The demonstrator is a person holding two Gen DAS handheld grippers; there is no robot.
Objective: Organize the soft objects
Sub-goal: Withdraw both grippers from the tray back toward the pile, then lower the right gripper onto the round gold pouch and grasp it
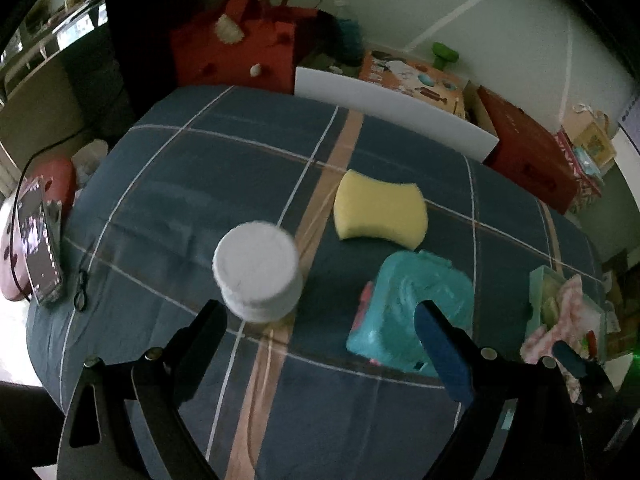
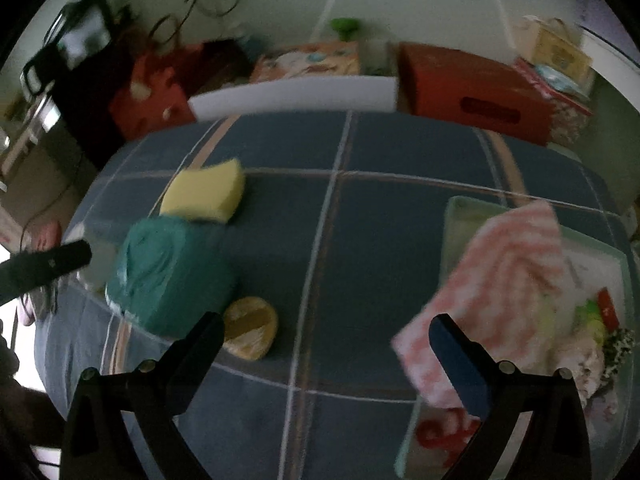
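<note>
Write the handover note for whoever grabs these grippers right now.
Left gripper: open, empty, over the bed near the white roll.
Right gripper: open, empty; the pink cloth is beside its right finger, over the bin.
On the bed: white roll, yellow sponge, teal pack, yellow puff.
Done: the bin on the right already holds several soft items, blurred.
Left: the roll, sponge, pack and puff probably go into the bin next.
</note>
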